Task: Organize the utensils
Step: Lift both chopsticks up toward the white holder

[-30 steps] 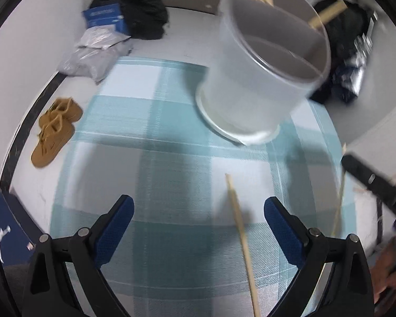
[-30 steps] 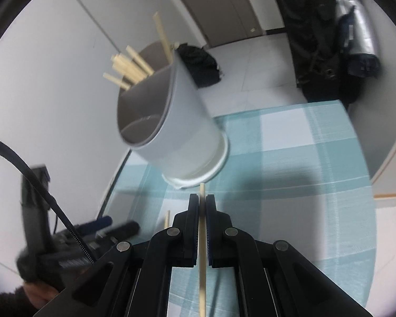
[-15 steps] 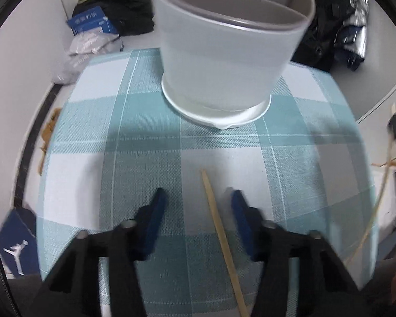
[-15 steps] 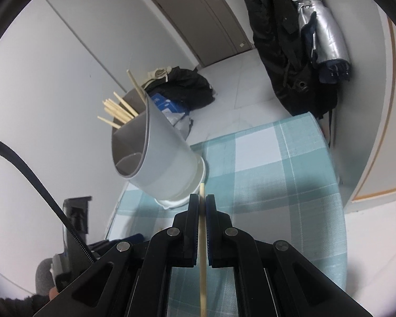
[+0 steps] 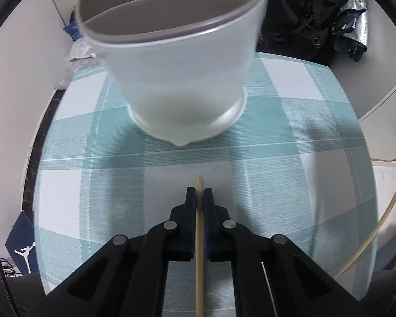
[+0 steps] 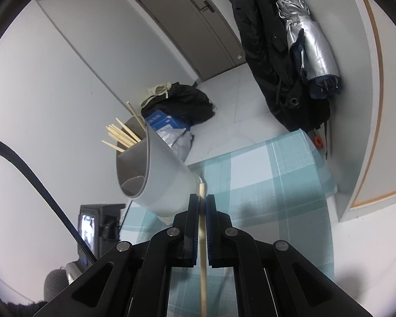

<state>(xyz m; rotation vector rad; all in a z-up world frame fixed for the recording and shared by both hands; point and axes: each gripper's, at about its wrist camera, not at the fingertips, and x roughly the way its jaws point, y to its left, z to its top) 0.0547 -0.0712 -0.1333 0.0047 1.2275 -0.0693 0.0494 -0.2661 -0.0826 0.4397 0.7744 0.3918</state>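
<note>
My left gripper [image 5: 199, 194] is shut on a pale wooden chopstick [image 5: 198, 240] that lies on the teal checked tablecloth [image 5: 290, 179], its tip poking out just past the pads. The white utensil holder [image 5: 177, 74] stands close ahead of it, its front compartment empty. In the right wrist view, my right gripper [image 6: 202, 200] is shut on another chopstick [image 6: 202, 240], held above the table. The divided holder [image 6: 155, 177] stands ahead to the left, with several chopsticks [image 6: 122, 134] in its far compartment.
Dark bags and a blue box [image 6: 163, 122] lie on the floor beyond the table. A black coat and a silver umbrella [image 6: 311, 50] hang at the right wall. A phone on a stand [image 6: 92, 227] sits at the table's left. A thin cord [image 5: 380, 224] hangs off the right edge.
My left gripper has moved toward the holder and closed from wide open onto the chopstick on the cloth. My right gripper has risen and tilted up with its chopstick.
</note>
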